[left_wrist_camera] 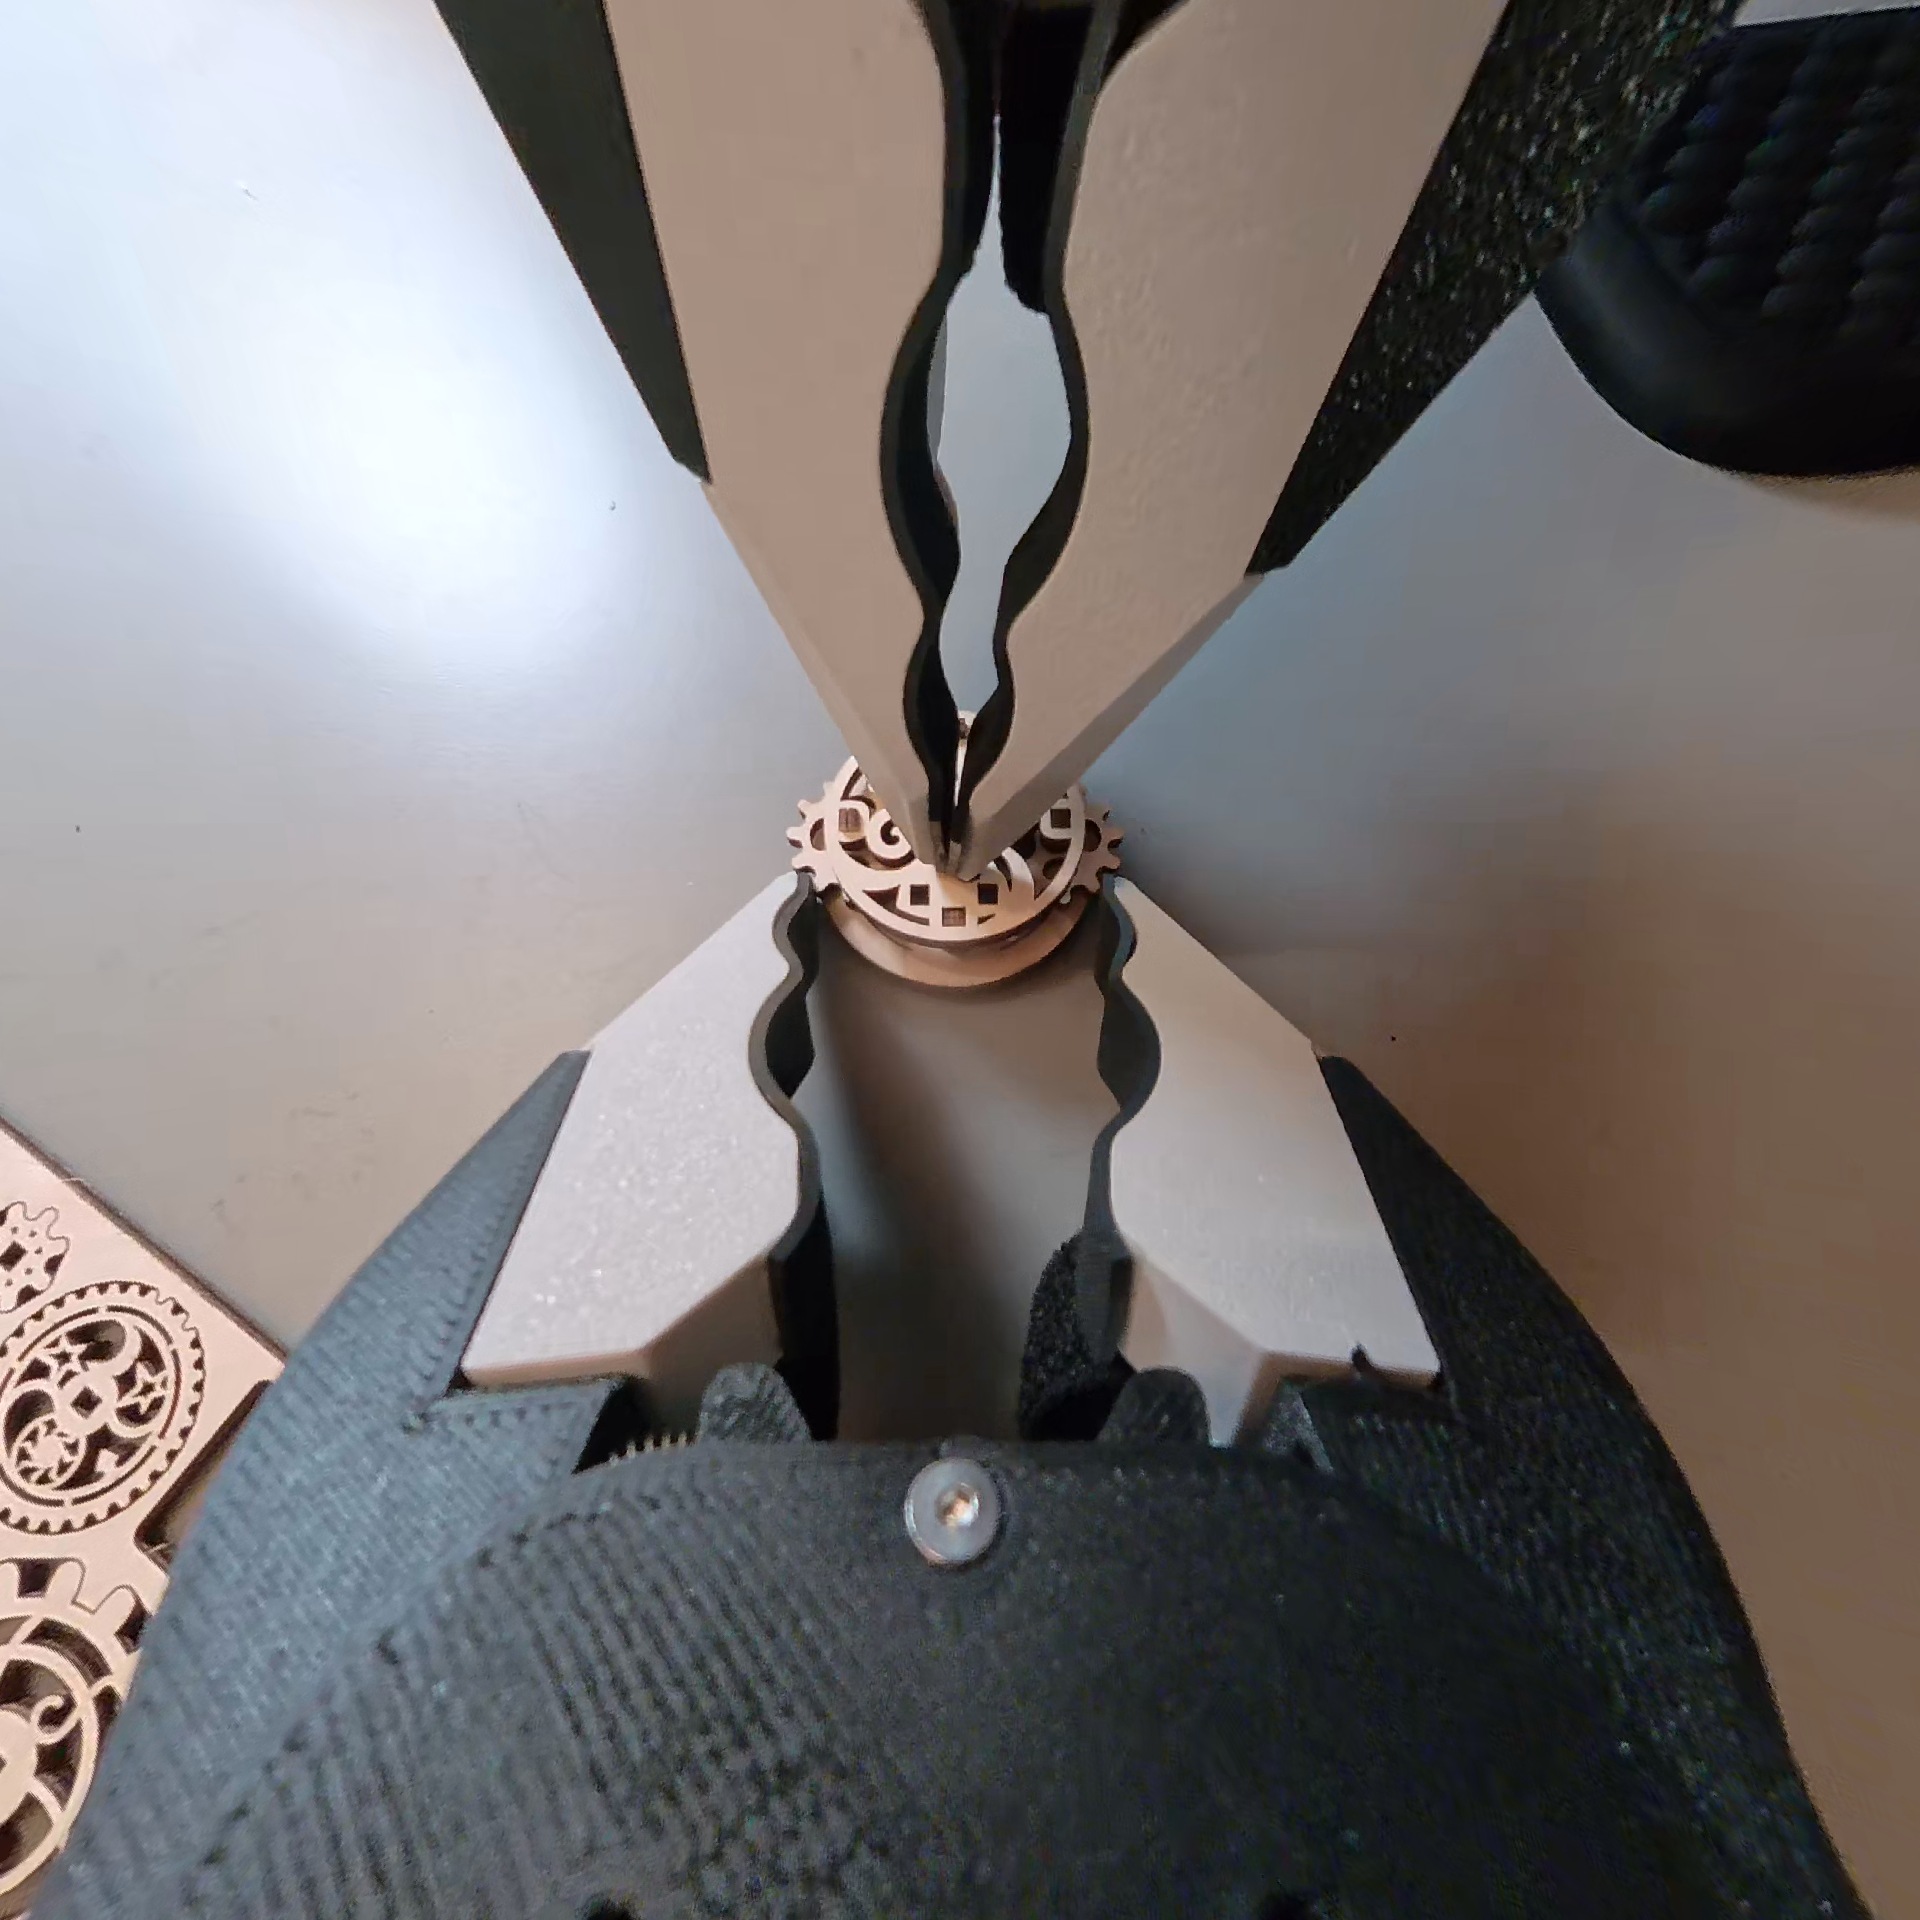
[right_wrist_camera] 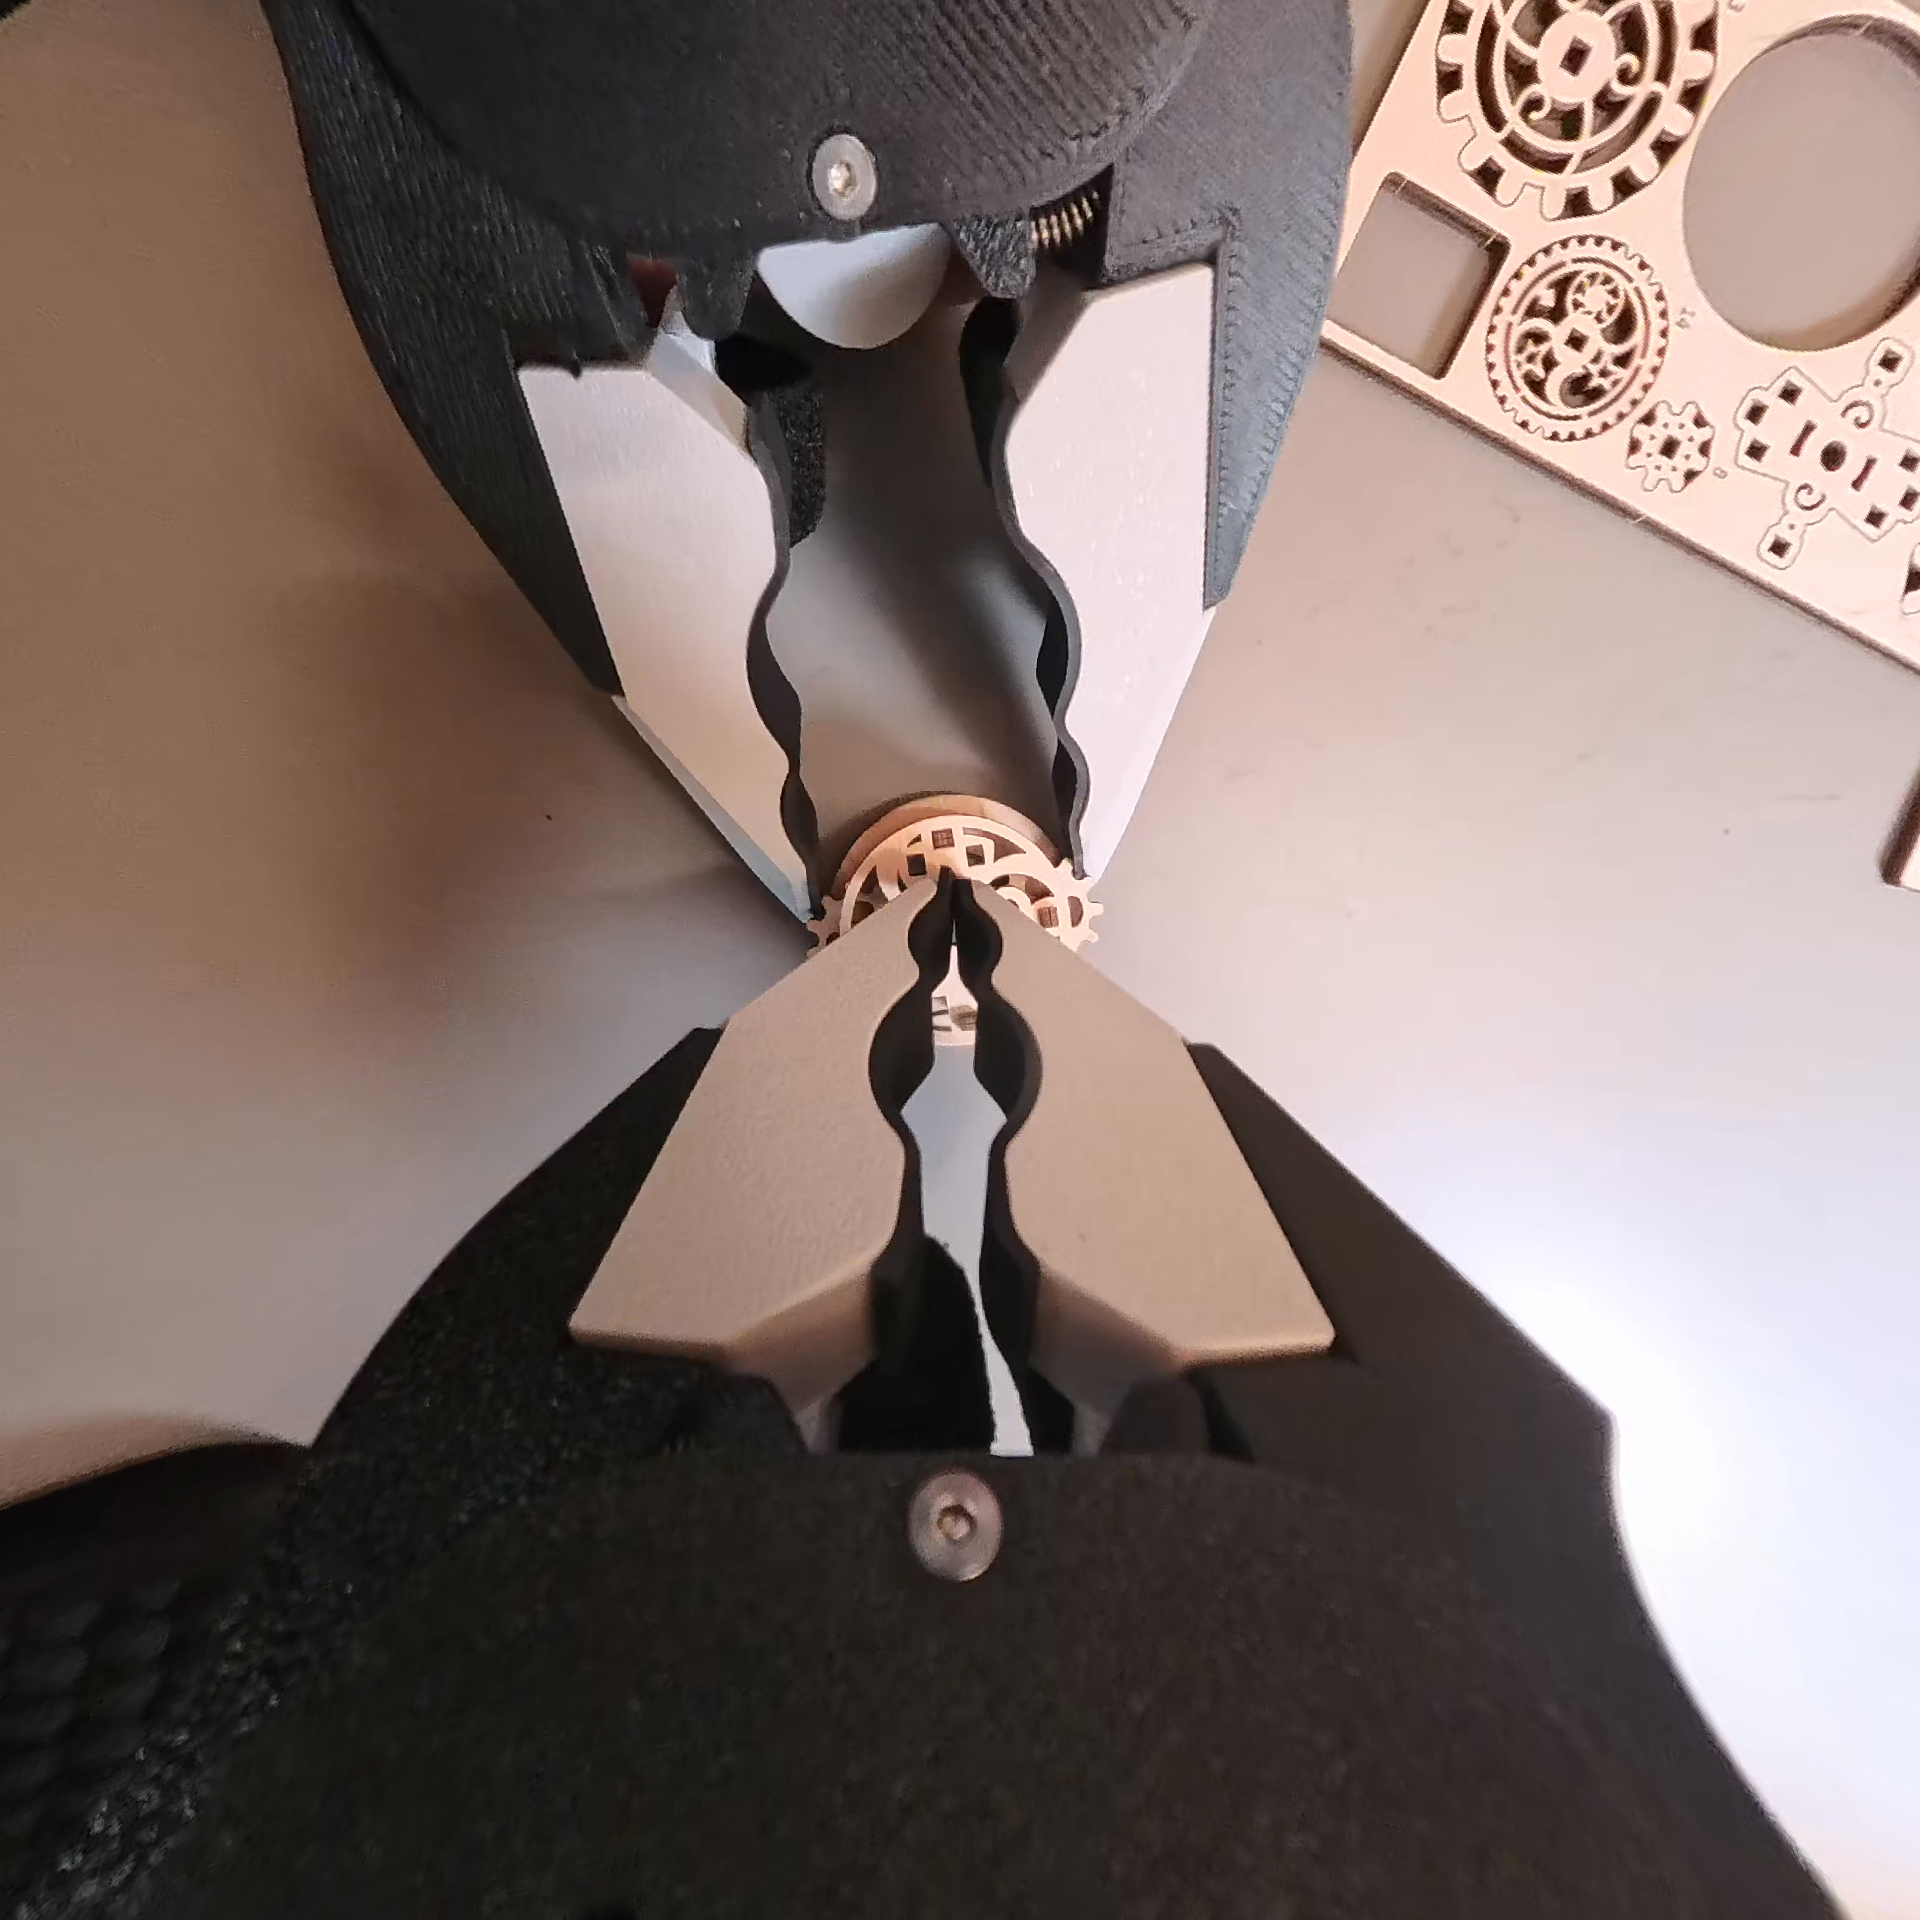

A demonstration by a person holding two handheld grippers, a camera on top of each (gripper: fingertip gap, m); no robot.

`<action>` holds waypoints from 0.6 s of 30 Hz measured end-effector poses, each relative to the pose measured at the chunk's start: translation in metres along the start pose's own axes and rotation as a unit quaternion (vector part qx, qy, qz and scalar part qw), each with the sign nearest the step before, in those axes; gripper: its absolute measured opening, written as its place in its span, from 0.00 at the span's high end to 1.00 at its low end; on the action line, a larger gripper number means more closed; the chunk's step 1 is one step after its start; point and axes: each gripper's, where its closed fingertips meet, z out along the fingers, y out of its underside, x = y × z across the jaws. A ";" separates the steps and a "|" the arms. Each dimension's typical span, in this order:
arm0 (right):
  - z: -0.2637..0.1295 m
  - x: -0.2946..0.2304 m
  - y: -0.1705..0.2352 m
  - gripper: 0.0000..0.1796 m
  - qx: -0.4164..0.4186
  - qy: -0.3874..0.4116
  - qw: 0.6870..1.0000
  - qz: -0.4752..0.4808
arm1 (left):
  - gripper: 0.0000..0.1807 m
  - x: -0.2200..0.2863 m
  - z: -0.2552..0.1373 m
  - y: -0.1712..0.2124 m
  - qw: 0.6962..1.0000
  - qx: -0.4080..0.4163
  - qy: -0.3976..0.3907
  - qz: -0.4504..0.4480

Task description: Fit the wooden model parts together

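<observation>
A round wooden gear stack (left_wrist_camera: pixel 940 914) with cut-out patterns and a toothed rim stands on the grey table. My left gripper (left_wrist_camera: pixel 956 894) comes in from the near side. Its jaws stand wide, with one finger on each side of the stack, and they clamp it. My right gripper (left_wrist_camera: pixel 951 847) comes from the opposite side. It is shut on a small wooden pin (right_wrist_camera: pixel 956 1013), with its tips pressed down on the middle of the gear's top face (right_wrist_camera: pixel 914 857). In the right wrist view the right gripper (right_wrist_camera: pixel 951 883) meets the left gripper (right_wrist_camera: pixel 945 878) at the stack.
A flat wooden parts sheet (right_wrist_camera: pixel 1662 260) with several gears and empty cut-outs lies on the table (left_wrist_camera: pixel 312 623), to the left of my left gripper (left_wrist_camera: pixel 83 1403). A black ribbed object (left_wrist_camera: pixel 1766 260) sits behind the right gripper. The grippers are tip to tip, or close to it.
</observation>
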 end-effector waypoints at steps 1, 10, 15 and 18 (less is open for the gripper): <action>0.000 0.000 0.000 1.00 -0.004 0.001 1.000 -0.001 | 0.71 0.000 0.000 0.000 1.000 0.000 0.000 0.000; 0.003 0.000 0.001 1.00 0.001 0.006 1.000 0.003 | 0.71 0.000 0.000 0.000 1.000 0.000 0.000 0.000; -0.013 0.003 -0.006 1.00 0.051 -0.005 0.998 0.035 | 0.71 0.000 0.000 0.000 1.000 0.000 0.001 -0.001; -0.024 0.010 0.002 1.00 0.057 0.013 0.997 0.048 | 0.71 0.000 0.000 0.000 1.000 0.000 0.001 0.000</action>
